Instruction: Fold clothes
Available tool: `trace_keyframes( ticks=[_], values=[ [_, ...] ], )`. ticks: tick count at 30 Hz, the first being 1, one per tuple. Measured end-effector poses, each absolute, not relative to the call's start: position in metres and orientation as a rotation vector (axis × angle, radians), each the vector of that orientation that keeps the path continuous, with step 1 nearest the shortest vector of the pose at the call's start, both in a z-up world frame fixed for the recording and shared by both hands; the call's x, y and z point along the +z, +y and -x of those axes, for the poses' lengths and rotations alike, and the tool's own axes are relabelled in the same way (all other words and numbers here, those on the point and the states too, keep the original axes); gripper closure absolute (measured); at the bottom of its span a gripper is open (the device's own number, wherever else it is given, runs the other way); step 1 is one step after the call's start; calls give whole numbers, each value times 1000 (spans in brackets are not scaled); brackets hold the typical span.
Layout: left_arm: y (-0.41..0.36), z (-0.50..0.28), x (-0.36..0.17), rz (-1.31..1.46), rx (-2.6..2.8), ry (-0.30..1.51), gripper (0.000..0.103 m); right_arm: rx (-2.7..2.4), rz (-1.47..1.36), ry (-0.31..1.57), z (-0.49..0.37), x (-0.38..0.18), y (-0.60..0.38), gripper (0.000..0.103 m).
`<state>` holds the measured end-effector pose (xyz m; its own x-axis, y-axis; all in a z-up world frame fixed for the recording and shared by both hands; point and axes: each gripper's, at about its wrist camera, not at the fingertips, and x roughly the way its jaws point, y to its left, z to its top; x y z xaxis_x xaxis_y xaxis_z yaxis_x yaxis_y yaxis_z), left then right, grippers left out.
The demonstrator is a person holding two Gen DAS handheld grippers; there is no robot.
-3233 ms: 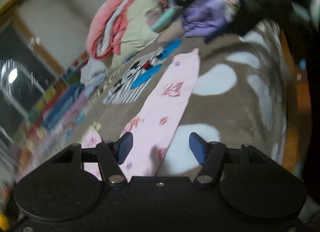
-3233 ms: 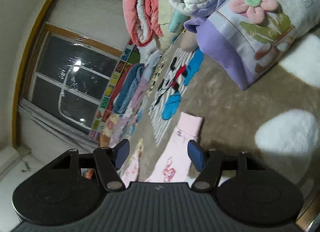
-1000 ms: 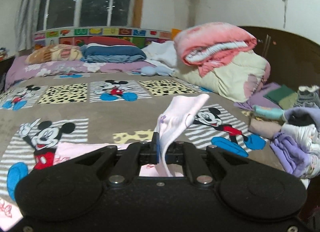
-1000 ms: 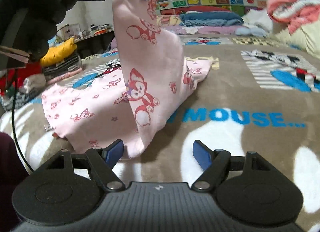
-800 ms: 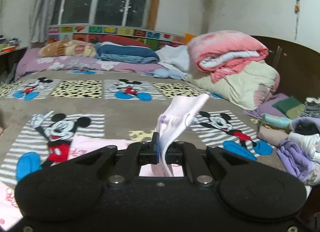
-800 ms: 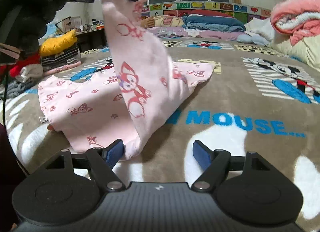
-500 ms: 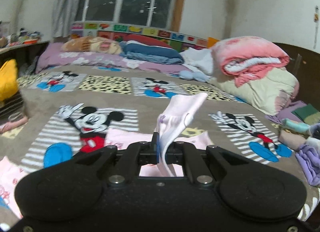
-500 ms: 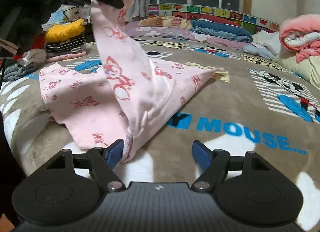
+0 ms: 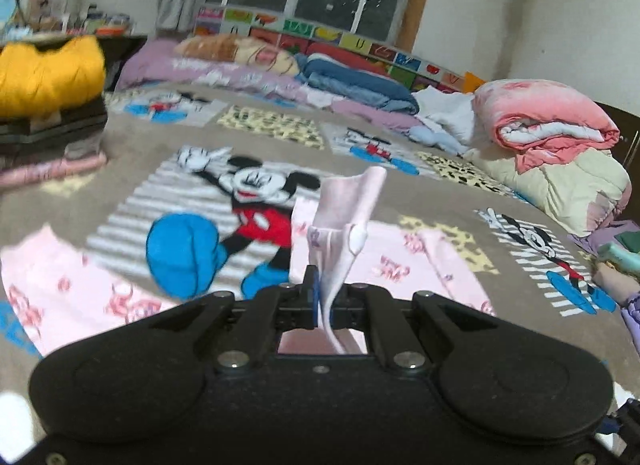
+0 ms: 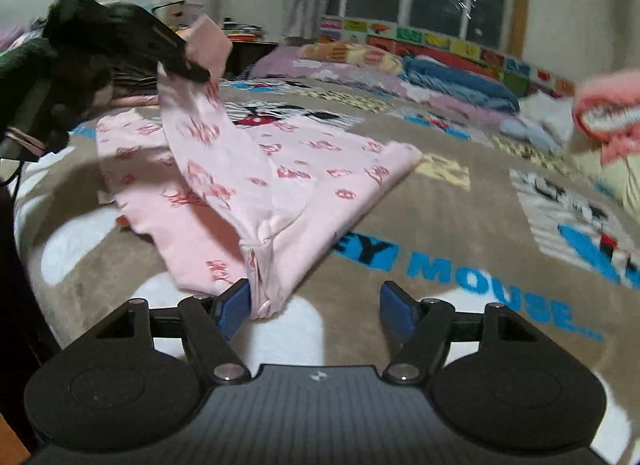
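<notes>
Your left claw (image 9: 325, 305) is clenched on one cuff of the pink garment (image 10: 256, 169), holding it up in the upper left of the right wrist frame, while the rest of the garment lies across the Mickey Mouse blanket (image 10: 460, 225) on the bed, filling the left and middle of that frame. Your right claw (image 10: 314, 303) is released, jaws spread wide, with the garment's near corner bunched against its left finger (image 10: 232, 303) but not gripped.

Judging from this, the risks are these:
- The raised leg hangs in a twisted sheet. If you lay it down without squaring it, the fold may land crooked or creased.
- Only a narrow strip of cuff sits in the left claw; a sharp pull could slip it free.
- The near corner is loose. Dragging the lifted part across may pull the whole garment along the plush blanket unless the right claw pins or grips it.
- Closing the right claw where it is might catch a wad of several layers rather than a clean edge.

Count: one pink garment in work, two claws, one blanket. Around the edges of the left wrist frame lie one rolled pink quilt (image 9: 548, 121) at right, one yellow bundle (image 9: 48, 73) at upper left, and one blue folded blanket (image 9: 352, 81) near the top centre.
</notes>
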<state>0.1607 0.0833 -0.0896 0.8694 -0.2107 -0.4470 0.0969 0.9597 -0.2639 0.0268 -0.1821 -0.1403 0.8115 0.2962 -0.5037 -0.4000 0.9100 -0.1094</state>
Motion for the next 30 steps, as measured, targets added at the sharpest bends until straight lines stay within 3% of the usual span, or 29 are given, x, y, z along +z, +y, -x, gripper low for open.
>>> trace_keyframes(
  ticks=[10, 16, 19, 21, 30],
  values=[
    [87, -156, -98, 282, -207, 515, 100, 508, 237, 369, -14, -122, -159, 32],
    [112, -162, -115, 358, -111, 574, 100, 641, 238, 549, -30, -137, -141, 30],
    [135, -163, -125, 411, 0, 618, 90, 650, 251, 536, -28, -131, -140, 28],
    [145, -159, -124, 411, 86, 609, 64, 650, 260, 531, -27, -130, -141, 29],
    [143, -152, -89, 356, 75, 519, 61, 663, 256, 556, -30, -133, -140, 24]
  ],
)
